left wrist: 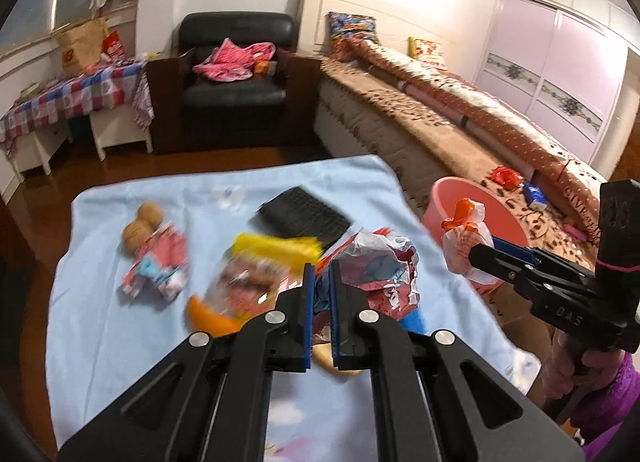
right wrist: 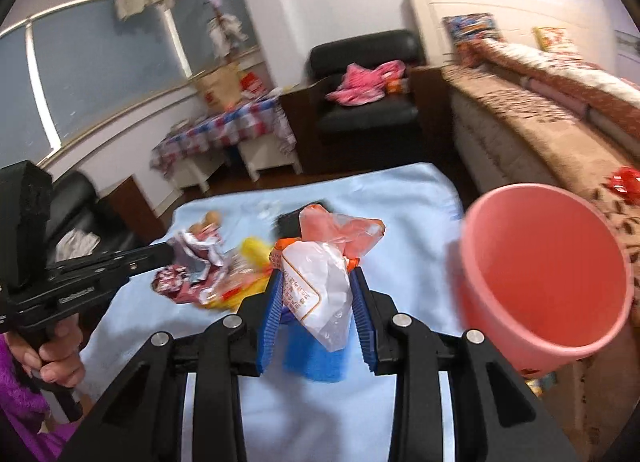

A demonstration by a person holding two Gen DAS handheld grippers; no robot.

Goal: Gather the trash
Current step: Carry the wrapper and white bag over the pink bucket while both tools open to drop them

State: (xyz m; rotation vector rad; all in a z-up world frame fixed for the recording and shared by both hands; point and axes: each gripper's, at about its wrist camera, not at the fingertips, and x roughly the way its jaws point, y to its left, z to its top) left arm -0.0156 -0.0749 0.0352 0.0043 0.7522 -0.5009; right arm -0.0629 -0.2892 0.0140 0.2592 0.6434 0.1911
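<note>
My left gripper [left wrist: 322, 268] is shut on a crumpled red, white and blue wrapper [left wrist: 384, 262], held up above the table. In the right wrist view that wrapper [right wrist: 192, 258] hangs from the left gripper [right wrist: 170, 252] at the left. My right gripper [right wrist: 317, 282] is shut on a white and orange plastic bag [right wrist: 340, 230], which bulges between the blue pads. In the left wrist view the right gripper [left wrist: 474, 252] holds this bag [left wrist: 464, 238] in front of a pink bucket [left wrist: 452, 198]. That bucket [right wrist: 540, 282] stands just right of the bag, mouth open.
A light blue cloth [left wrist: 100, 302] covers the table. On it lie a yellow and orange snack bag [left wrist: 256, 274], a pink and blue wrapper [left wrist: 160, 266], two walnuts [left wrist: 140, 222], a black ribbed object [left wrist: 304, 214] and a blue sponge [right wrist: 316, 354]. A bed [left wrist: 440, 122] runs along the right.
</note>
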